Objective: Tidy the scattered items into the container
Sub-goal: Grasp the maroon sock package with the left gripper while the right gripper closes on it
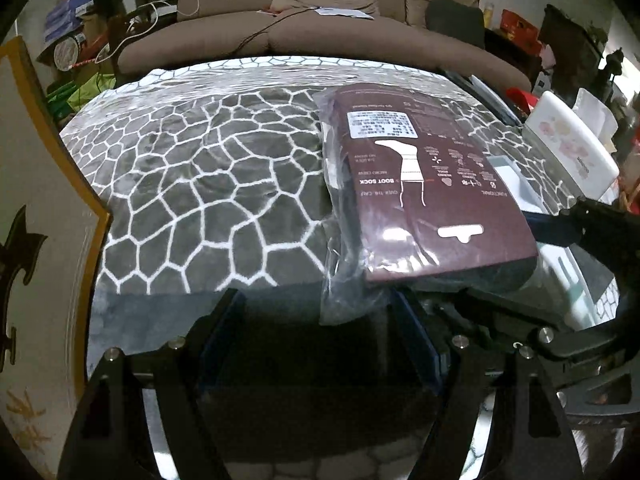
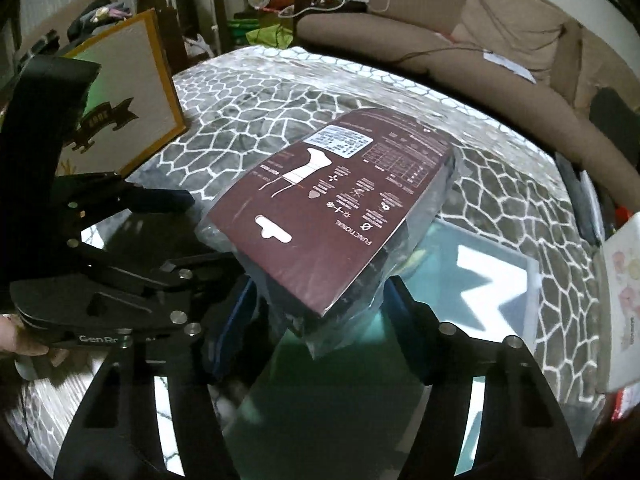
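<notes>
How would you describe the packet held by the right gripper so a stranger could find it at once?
Start at the patterned grey cloth with white web lines, in front of the brown sofa. Above it, the right gripper holds a clear bag. This sock packet alone carries a maroon card with a white boot-sock drawing.

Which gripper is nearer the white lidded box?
Right. The white box sits just beyond the right gripper, on its right side; the left gripper is farther, with the sock packet between.

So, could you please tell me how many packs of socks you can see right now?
1. The sock pack, maroon card in a clear bag, is held between the jaws of the right gripper over the patterned cloth. Others may lie hidden beneath it.
</notes>
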Motion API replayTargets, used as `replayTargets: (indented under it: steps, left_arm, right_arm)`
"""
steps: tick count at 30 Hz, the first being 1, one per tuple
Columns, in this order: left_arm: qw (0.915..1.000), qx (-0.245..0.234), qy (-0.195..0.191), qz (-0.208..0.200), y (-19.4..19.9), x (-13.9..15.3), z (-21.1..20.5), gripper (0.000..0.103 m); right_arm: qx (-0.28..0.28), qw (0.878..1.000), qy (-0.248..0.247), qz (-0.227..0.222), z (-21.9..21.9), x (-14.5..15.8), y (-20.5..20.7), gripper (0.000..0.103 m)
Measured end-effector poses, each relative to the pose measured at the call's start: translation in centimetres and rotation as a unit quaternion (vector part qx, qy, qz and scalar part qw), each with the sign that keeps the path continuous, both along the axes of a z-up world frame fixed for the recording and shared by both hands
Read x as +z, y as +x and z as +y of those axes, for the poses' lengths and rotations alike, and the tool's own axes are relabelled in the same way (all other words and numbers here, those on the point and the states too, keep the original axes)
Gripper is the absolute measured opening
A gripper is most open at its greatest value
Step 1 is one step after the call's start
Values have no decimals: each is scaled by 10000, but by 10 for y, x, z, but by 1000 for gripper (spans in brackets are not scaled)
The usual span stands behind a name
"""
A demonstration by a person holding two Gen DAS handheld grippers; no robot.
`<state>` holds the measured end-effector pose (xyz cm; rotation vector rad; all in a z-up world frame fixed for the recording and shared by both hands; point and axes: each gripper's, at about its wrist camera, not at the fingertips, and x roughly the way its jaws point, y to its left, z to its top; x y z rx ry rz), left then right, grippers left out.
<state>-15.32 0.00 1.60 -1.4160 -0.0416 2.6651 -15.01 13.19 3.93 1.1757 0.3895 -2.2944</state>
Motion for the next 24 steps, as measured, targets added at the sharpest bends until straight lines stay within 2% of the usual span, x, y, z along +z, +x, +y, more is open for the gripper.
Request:
replayTargets:
  steps: [3, 5, 6, 7, 9, 11, 15, 18, 21, 24]
  left_arm:
    - [10000, 12, -17, 28, -1, 0, 1, 76]
    - [9999, -94, 42, 54, -1, 0, 4, 66]
    - [9997, -206, 64, 61, 0, 1, 7, 48]
    - [9992, -379, 64, 53, 1, 2, 12, 39]
    - [9989, -442, -132, 26, 2, 4, 18, 38]
    - [9986, -521, 11, -34, 4, 4, 18, 38]
    - [9961, -864, -163, -52, 26, 7, 31, 38]
    - [9948, -1018, -50, -68, 57, 13, 32, 38]
    - [9925, -1199, 89, -238, 93, 13, 32, 38]
    - [9896, -1376, 99, -409, 130, 12, 33, 38]
  right_arm:
    - [57, 10000, -20, 6, -1, 1, 0, 53]
    - [116, 9999, 4, 56, -4, 2, 3, 47]
    - [126, 9999, 33, 91, -5, 2, 4, 46]
    - [143, 9998, 69, 121, -7, 2, 6, 44]
    - [157, 9997, 112, 161, -7, 2, 10, 42]
    - [69, 9999, -38, 99, -2, 4, 11, 40]
    - [6, 9997, -243, -41, 6, 9, 24, 40]
    - [109, 9993, -338, -150, 9, 13, 53, 40]
    - [222, 9990, -293, -264, 8, 14, 88, 40]
    - [263, 9973, -469, -503, 11, 17, 127, 40]
